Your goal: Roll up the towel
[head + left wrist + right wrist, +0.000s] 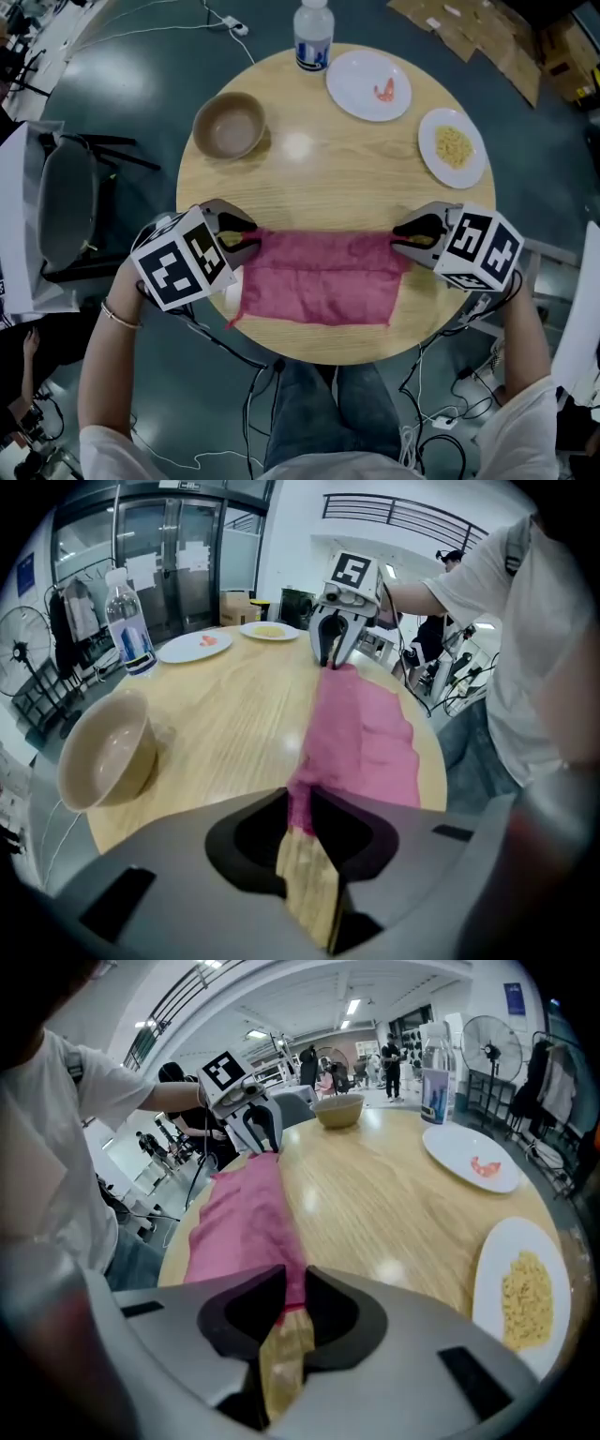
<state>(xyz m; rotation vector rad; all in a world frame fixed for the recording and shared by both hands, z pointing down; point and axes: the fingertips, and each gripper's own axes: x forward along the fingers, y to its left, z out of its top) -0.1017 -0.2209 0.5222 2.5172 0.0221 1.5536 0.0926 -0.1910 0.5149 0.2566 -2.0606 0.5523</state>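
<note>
A pink towel lies spread near the front edge of the round wooden table, its near edge at the table's rim. My left gripper is shut on the towel's far left corner, my right gripper on the far right corner. In the left gripper view the cloth runs from between my left gripper's jaws to the right gripper across the table. The right gripper view mirrors this: the towel stretches from the right gripper's jaws to the left gripper.
Farther back on the table stand a tan bowl, a water bottle, a white plate with a pink morsel and a plate of yellow food. A dark chair sits left of the table; cables trail on the floor.
</note>
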